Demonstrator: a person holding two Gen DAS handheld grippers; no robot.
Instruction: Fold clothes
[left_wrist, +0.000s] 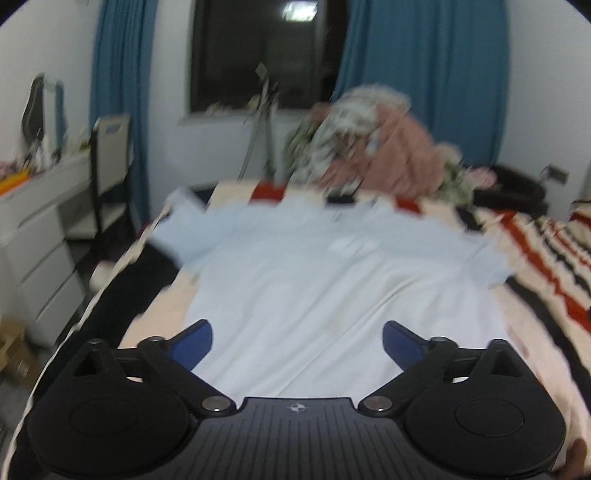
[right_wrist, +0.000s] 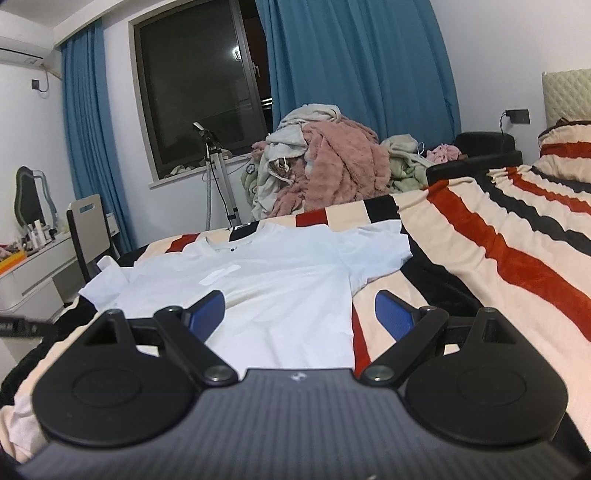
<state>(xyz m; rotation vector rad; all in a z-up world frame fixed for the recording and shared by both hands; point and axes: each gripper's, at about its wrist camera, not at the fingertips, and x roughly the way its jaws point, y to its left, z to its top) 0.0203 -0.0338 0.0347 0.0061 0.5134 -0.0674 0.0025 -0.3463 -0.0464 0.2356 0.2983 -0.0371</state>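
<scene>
A pale blue-white T-shirt (left_wrist: 325, 273) lies spread flat on the striped blanket, collar away from me, both sleeves out to the sides. My left gripper (left_wrist: 297, 341) hovers open over the shirt's lower hem, with nothing between its blue pads (left_wrist: 194, 345). The left wrist view is blurred. In the right wrist view the same T-shirt (right_wrist: 266, 280) lies ahead. My right gripper (right_wrist: 299, 314) stands open above the shirt's lower right edge, one pad over the cloth and the other over the blanket (right_wrist: 480, 258).
A heap of pink and grey clothes (right_wrist: 325, 173) is piled at the far end of the bed. A tripod (right_wrist: 218, 173) stands by the window. A white desk (right_wrist: 33, 273) and chair (right_wrist: 88, 229) are on the left. Blue curtains hang behind.
</scene>
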